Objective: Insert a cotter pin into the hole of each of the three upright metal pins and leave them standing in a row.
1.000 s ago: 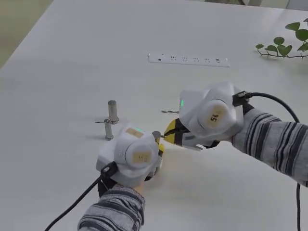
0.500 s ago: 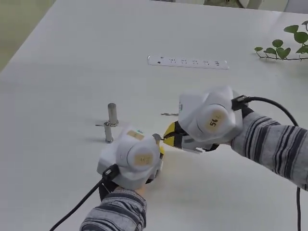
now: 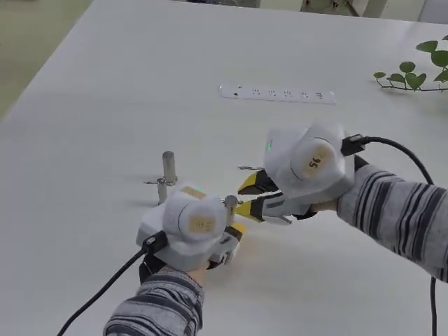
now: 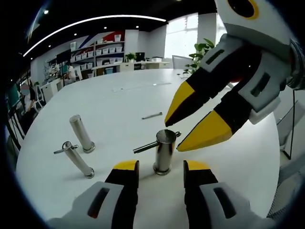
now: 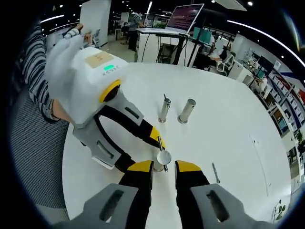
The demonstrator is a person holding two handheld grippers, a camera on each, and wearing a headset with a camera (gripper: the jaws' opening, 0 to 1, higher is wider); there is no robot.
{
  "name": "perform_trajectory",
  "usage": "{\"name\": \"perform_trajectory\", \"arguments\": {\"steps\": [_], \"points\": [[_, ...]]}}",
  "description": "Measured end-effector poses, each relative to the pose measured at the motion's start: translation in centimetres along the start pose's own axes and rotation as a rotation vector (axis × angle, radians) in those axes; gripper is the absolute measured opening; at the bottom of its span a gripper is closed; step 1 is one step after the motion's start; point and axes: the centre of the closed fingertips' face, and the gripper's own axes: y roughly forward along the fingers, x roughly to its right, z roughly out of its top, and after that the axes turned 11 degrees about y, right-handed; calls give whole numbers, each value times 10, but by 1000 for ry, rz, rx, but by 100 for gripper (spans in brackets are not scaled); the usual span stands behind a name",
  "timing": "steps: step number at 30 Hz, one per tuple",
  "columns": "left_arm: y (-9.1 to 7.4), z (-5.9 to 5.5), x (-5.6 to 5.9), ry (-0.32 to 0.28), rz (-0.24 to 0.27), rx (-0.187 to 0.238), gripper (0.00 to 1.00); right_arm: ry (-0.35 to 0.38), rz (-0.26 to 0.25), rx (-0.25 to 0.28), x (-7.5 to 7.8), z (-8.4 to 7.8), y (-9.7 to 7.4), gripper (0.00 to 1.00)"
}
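Jaws of the left gripper (image 4: 162, 168) stand parted, flanking the base of an upright metal pin (image 4: 164, 145), seemingly without touching it. A cotter pin (image 4: 143, 147) sits through its hole. Jaws of the right gripper (image 5: 164, 169) are apart and empty, tips just beside the pin's top. Further left stand a cottered pin (image 4: 76, 160) and a bare pin (image 4: 80, 132). A spare cotter pin (image 4: 151, 115) lies on the white table (image 4: 119, 102).

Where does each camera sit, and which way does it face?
Head view: above, looking down at the table; sleeves, left gripper, right gripper show.
Left gripper view: on the left gripper, facing the metal pin; own jaws below.
Right gripper view: on the right gripper, facing it from opposite; own jaws below.
All share that pin.
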Motion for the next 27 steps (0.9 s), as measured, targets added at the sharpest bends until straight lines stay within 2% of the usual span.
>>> {"name": "perform_trajectory", "arguments": {"steps": [4,8,14,27], "points": [[-7,3,3,8,-25,11,40,14,5,-8,1,0,5,15],[-13,8,4,12,-40,30,45,93,48,9,-4,2,12,15],[-20,9,7,-2,-63,35,49,150,60,-4,-3,-2,22,14],[-33,10,4,3,-78,54,58,202,68,-6,0,-3,27,9]]}}
